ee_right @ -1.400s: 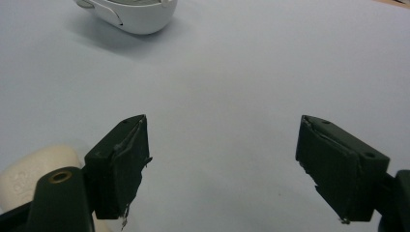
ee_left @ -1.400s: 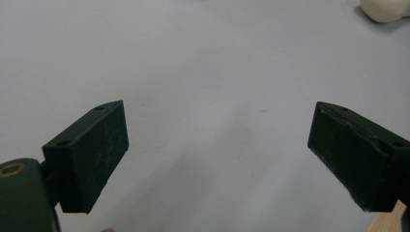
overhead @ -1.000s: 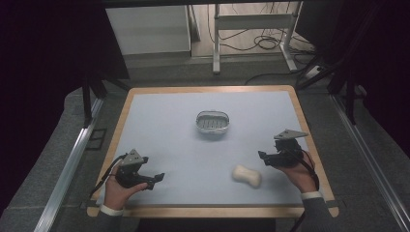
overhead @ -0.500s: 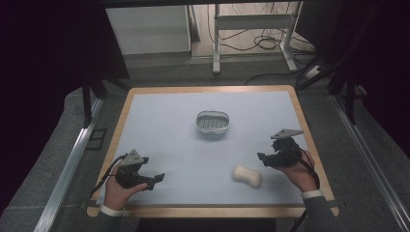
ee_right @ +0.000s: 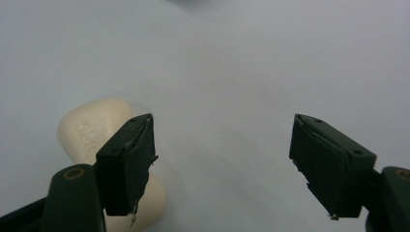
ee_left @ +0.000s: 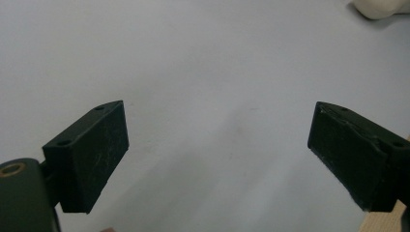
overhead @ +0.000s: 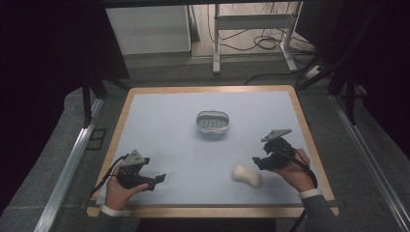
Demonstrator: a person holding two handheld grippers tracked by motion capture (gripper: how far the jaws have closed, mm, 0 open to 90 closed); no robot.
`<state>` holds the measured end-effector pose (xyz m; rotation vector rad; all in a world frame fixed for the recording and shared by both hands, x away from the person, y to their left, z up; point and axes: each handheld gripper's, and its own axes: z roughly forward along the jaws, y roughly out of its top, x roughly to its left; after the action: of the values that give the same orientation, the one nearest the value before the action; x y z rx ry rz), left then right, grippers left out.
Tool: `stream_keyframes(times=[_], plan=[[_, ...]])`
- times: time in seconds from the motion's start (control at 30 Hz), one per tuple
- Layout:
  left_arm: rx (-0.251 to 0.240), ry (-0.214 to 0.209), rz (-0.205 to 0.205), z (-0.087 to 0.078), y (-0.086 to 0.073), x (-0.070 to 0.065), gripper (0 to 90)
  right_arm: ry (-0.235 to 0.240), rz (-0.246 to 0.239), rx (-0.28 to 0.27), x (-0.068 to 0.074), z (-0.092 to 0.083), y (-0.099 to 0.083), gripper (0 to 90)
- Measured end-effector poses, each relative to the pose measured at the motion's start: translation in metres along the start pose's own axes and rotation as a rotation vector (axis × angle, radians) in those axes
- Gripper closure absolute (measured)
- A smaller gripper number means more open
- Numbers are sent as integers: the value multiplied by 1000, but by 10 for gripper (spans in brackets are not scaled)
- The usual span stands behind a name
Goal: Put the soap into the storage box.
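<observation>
Your right gripper (overhead: 261,163) sits jaws spread just beside the soap bar (overhead: 246,175) near the table's (overhead: 159,121) front edge, likely lining up a grab, while your left gripper (overhead: 153,180) idles spread, well apart.

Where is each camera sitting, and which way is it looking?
High view: above the person's side, looking forward and down on the table; both forearms, the left gripper and right gripper show.
Left gripper view: rides the left gripper, looking along its open jaws over the mat.
Right gripper view: rides the right gripper, jaws open, looking down at the mat.
Shared: all three show the cream soap bar.
</observation>
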<state>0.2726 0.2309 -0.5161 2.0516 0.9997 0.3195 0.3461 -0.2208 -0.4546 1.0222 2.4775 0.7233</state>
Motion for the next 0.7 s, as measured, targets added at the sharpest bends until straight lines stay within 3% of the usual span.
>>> stream_keyframes(times=[0.7], plan=[[-1,-3,-4,-1,0,1,77,121,-149,144,38,13,9,272]])
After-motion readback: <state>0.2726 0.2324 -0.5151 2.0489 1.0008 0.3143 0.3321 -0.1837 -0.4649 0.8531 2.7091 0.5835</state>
